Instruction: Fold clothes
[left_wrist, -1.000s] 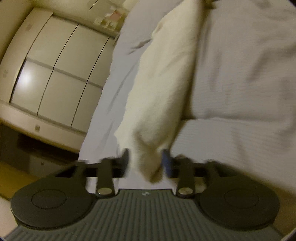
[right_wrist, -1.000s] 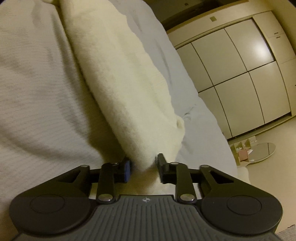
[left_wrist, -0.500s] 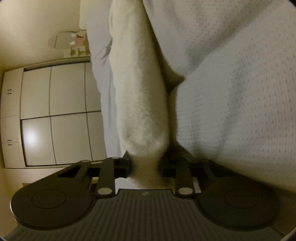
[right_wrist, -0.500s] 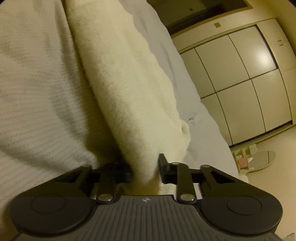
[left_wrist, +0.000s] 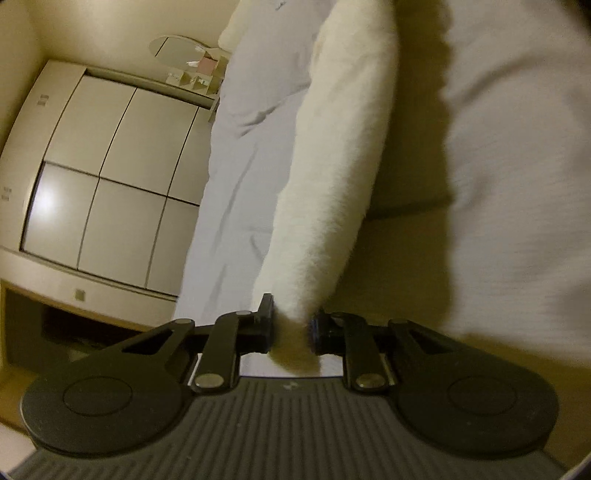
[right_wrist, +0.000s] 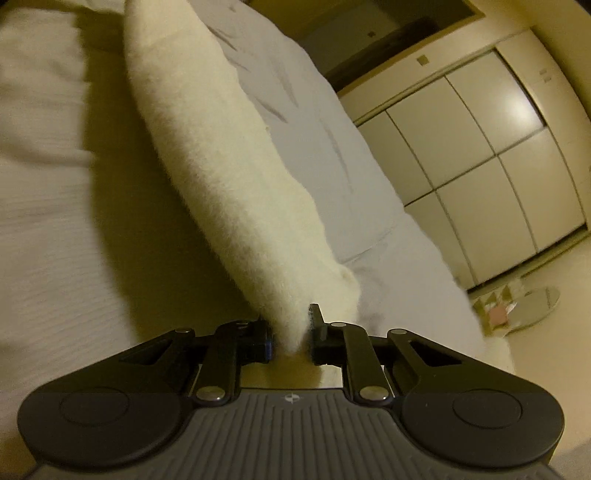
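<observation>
Status: early stage. Each tool has a corner of the fleecy cream garment (left_wrist: 332, 177) between its jaws, which are closing on it — the left gripper (left_wrist: 291, 328) and the right gripper (right_wrist: 291, 332) both have their pads pressing the pile. The garment hangs taut between the grips above the bed (right_wrist: 351, 158); no finished fold is visible. Remaining: lay it over, crease, flatten. Fabric is thick, fuzzy and limp; the bed's sheet is smooth with shallow wrinkles. The ribbed white cover (left_wrist: 517, 184) is blurred — probably knit.
</observation>
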